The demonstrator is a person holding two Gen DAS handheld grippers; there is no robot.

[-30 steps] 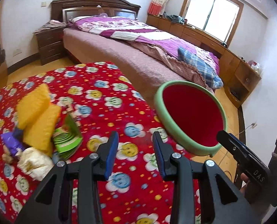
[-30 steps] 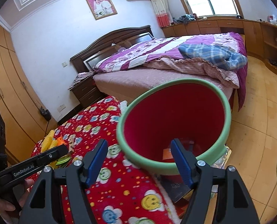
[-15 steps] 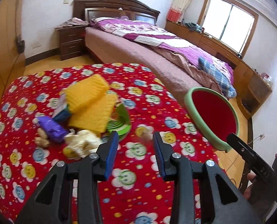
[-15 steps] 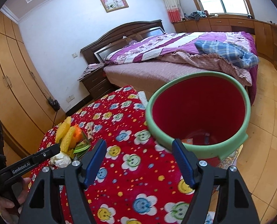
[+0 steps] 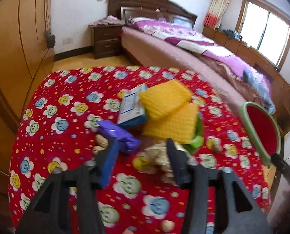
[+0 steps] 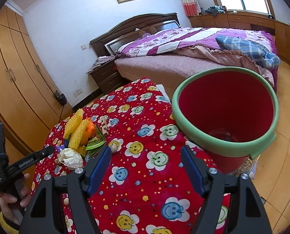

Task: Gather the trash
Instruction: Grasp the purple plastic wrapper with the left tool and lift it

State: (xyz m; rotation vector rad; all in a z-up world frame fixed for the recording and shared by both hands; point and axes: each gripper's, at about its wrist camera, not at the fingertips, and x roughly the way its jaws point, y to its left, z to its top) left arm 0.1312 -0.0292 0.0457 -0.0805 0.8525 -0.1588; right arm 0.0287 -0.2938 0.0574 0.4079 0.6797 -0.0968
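Note:
A trash pile lies on the table's red flower-print cloth (image 5: 62, 105): two yellow foam nets (image 5: 164, 99), a blue-white box (image 5: 132, 105), a purple wrapper (image 5: 119, 134), a green packet (image 5: 195, 143), a crumpled white paper wad (image 5: 158, 156) and peanuts (image 5: 101, 144). My left gripper (image 5: 142, 157) hovers just short of the pile. Its jaws are opening, with the paper wad just beyond the tips, untouched. My right gripper (image 6: 145, 165) stands open and empty over the cloth. The red bin's green rim (image 6: 203, 138) is to its right, beside the table edge.
A bed (image 6: 184, 64) stands behind the table, a dark nightstand (image 5: 105, 39) at its head and wooden wardrobes (image 5: 23, 39) on the left. In the right wrist view a hand (image 6: 12, 200) holds the left gripper (image 6: 37, 156) near the paper wad (image 6: 71, 159). Wooden floor (image 6: 281, 136) lies beyond the bin.
My left gripper has swung away from the bin to the trash pile, and its jaws have widened. The right gripper has drawn back a little from the bin, still open.

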